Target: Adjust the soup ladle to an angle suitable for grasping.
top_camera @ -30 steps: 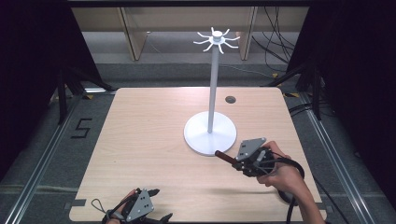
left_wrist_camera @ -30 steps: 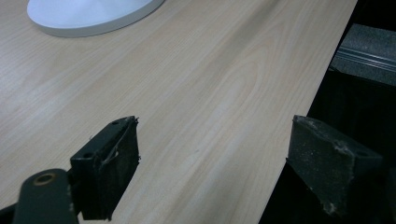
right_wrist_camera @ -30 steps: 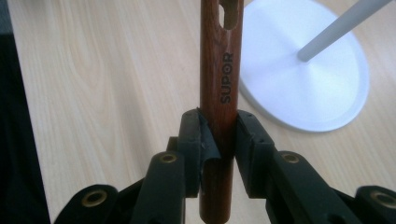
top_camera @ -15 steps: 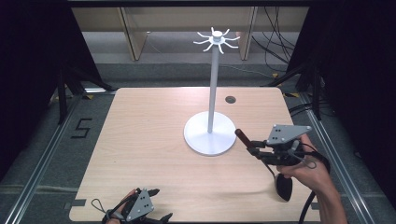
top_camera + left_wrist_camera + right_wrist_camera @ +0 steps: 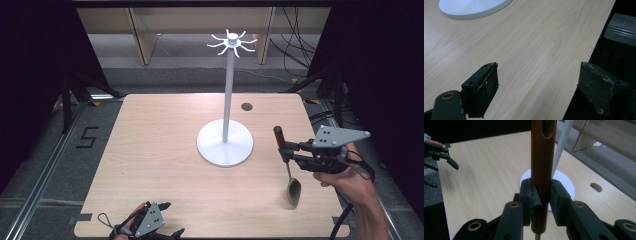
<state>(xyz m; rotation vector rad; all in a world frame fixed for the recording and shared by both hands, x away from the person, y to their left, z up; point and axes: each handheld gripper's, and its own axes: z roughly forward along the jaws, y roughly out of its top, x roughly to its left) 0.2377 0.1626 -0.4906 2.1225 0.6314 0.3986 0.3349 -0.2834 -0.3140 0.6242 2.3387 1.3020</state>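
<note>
High view: the white stand sits mid-bench on its round base, pole going straight up to a crown of hooks, nothing hanging on them. Right of the base, clear of it, the right tool is up off the bench, jaws clamped on the red-brown handle of a spoon; the handle points up, the metal bowl hangs down, blurred, over the bench's right side. A small dark hole lies in the benchtop behind the stand. Down at the near edge, the left tool sits low, jaws spread.

Left gripper view: the left tool is wide open and empty, one jaw over the wood, the other out past the bench edge. The stand's base is ahead at the top.

Right gripper view: the right tool is closed tight on the spoon's wooden handle, which runs upright between the pads; a slot is near its top end. The white pole and base are behind it.
</note>
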